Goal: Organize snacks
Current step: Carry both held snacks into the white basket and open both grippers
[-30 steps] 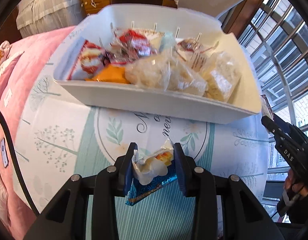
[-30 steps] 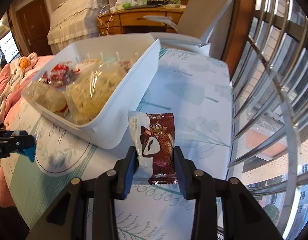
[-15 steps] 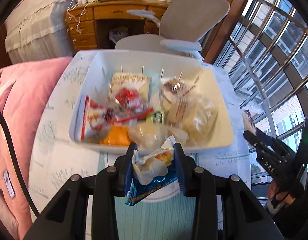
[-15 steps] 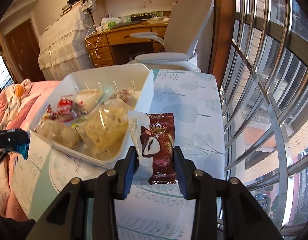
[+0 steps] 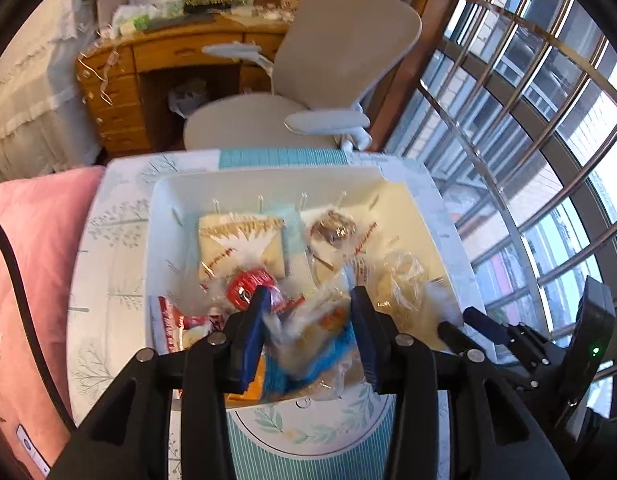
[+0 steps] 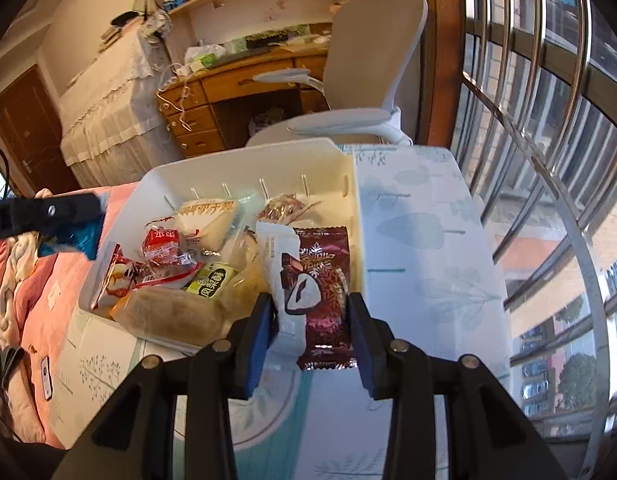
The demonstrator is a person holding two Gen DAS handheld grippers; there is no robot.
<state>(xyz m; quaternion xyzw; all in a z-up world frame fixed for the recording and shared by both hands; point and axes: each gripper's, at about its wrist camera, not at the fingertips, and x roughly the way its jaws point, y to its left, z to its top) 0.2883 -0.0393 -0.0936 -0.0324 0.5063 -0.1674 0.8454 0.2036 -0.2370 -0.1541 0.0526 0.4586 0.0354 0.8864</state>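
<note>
A white bin (image 5: 160, 216) full of wrapped snacks sits on the patterned table; it also shows in the right wrist view (image 6: 360, 240). My left gripper (image 5: 308, 332) is above the bin's near edge; its jaws stand apart with a blurred blue-and-clear snack packet (image 5: 312, 352) between them, and the blur hides whether they grip it. My right gripper (image 6: 310, 320) is shut on a maroon-and-white snack packet (image 6: 312, 280), held upright above the bin's near right corner. The left gripper shows at the far left of the right wrist view (image 6: 68, 220).
A grey office chair (image 5: 332, 60) and a wooden desk (image 5: 156, 64) stand behind the table. Window bars (image 6: 548, 160) run along the right. A pink quilt (image 5: 24, 260) lies to the left. Bare tablecloth (image 6: 420, 240) lies right of the bin.
Both grippers have risen and moved forward over the bin. The left jaws look wider apart, and the blue packet between them is now blurred.
</note>
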